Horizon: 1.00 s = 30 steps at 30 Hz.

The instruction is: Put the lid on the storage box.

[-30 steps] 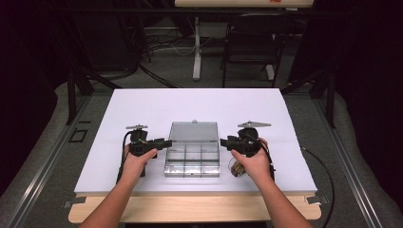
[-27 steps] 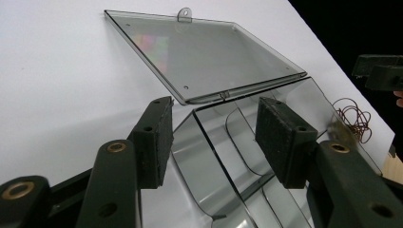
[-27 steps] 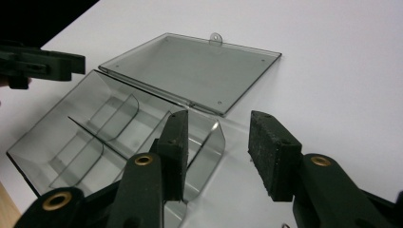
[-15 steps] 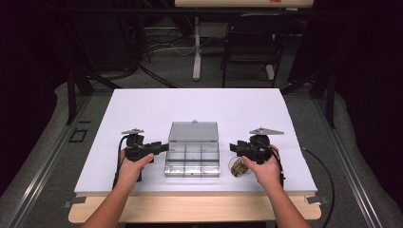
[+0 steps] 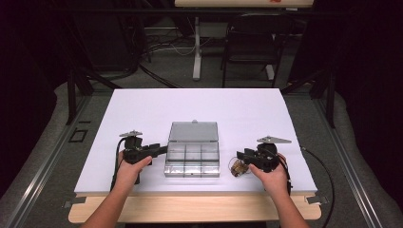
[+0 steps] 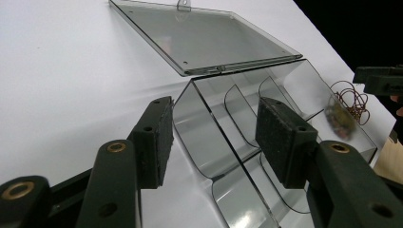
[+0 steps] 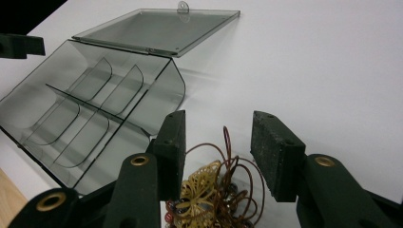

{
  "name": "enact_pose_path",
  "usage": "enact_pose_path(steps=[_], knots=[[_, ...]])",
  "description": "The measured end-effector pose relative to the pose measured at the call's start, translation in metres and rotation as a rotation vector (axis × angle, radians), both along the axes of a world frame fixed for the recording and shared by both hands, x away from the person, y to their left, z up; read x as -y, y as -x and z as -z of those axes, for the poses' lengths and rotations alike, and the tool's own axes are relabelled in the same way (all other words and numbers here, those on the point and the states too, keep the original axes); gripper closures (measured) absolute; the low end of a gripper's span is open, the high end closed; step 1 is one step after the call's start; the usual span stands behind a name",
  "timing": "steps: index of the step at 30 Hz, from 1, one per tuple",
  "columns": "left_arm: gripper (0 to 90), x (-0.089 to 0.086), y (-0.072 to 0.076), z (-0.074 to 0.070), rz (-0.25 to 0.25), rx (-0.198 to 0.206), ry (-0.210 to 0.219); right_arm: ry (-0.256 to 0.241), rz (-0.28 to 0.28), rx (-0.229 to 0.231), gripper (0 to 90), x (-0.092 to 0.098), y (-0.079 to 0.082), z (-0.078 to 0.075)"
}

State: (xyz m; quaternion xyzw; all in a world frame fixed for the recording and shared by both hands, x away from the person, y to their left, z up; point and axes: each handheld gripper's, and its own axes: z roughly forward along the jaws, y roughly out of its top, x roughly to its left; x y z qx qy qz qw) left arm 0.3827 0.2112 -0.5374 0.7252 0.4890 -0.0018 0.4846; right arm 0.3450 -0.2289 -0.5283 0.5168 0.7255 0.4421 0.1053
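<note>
A clear plastic organiser box (image 5: 192, 161) with several empty compartments sits at the table's middle front, its lid (image 5: 194, 131) folded flat behind it. My left gripper (image 5: 160, 150) is open at the box's left side. In the left gripper view its jaws (image 6: 216, 135) straddle the box's near wall (image 6: 209, 118). A tangle of brown wire and gold jewellery (image 5: 236, 166) lies just right of the box. My right gripper (image 5: 243, 156) stands open over the pile. In the right gripper view, the jewellery (image 7: 214, 192) lies low between the pads (image 7: 218, 147), not gripped.
The white table top (image 5: 142, 109) stretches wide behind and beside the box. Its wooden front edge (image 5: 190, 209) runs under my forearms. Cables trail from both grippers. A chair and a stand sit on the floor beyond the table.
My right gripper has drawn right and toward the near edge, away from the box and down to the jewellery pile. My left gripper has shifted slightly nearer, staying at the box's left side.
</note>
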Motion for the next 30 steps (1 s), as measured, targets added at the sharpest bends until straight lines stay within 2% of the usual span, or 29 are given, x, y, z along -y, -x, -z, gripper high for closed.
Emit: enact_pose_path(steps=[15,25,30], knots=[[47.5,-0.005,0.001,-0.001,-0.013,-0.002,0.016,0.002,0.004,-0.039,55.9,0.010,0.009,0.010],[47.6,-0.008,0.000,-0.001,-0.021,-0.004,0.025,0.008,0.004,-0.044,54.8,0.011,0.014,0.014],[47.6,-0.008,0.000,-0.002,-0.021,-0.003,0.027,0.000,0.004,-0.068,55.1,0.014,0.013,0.017]])
